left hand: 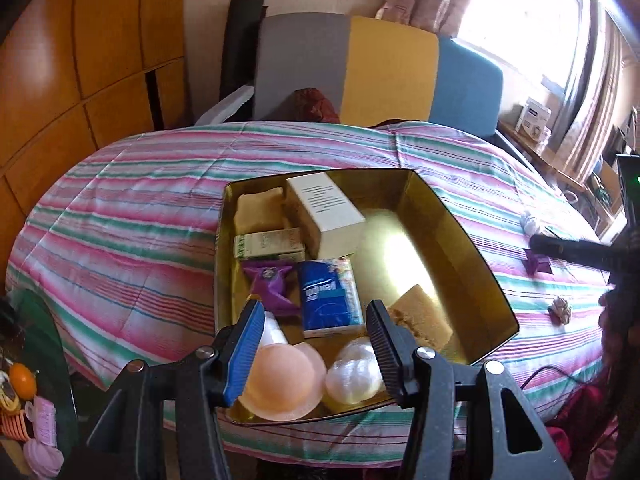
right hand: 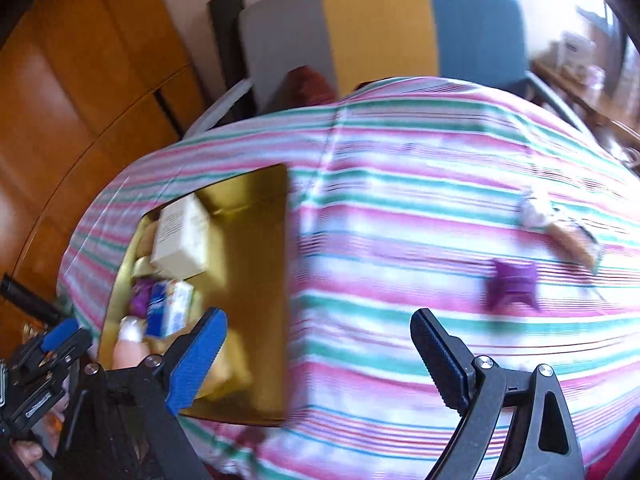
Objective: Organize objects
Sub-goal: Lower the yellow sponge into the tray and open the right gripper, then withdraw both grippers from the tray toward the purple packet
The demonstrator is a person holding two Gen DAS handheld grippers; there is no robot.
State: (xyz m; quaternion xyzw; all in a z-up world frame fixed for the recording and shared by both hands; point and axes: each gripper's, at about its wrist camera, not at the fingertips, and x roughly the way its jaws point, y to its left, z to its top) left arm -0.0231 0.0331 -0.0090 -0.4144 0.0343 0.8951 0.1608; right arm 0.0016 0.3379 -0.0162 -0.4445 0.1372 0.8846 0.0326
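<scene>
A gold open box [left hand: 460, 240] sits on the striped tablecloth [left hand: 132, 216]. It holds a white carton [left hand: 326, 216], a blue tissue pack [left hand: 329, 300], a purple packet [left hand: 272, 284], sponges [left hand: 420, 316], a peach disc [left hand: 280, 380] and a clear shell-shaped piece [left hand: 354, 376]. My left gripper [left hand: 316, 328] is open and empty over the box's near end. My right gripper [right hand: 320, 344] is open and empty over the cloth, right of the box [right hand: 248, 280]. A purple packet [right hand: 514, 286] and a small wrapped item [right hand: 560, 224] lie on the cloth, blurred.
A chair with grey, yellow and blue back [left hand: 380, 68] stands behind the table. Wooden cabinets [left hand: 60, 80] are on the left. A side table with an orange and clips [left hand: 24, 380] is at lower left. Small wrapped items [left hand: 560, 310] lie on the cloth at right.
</scene>
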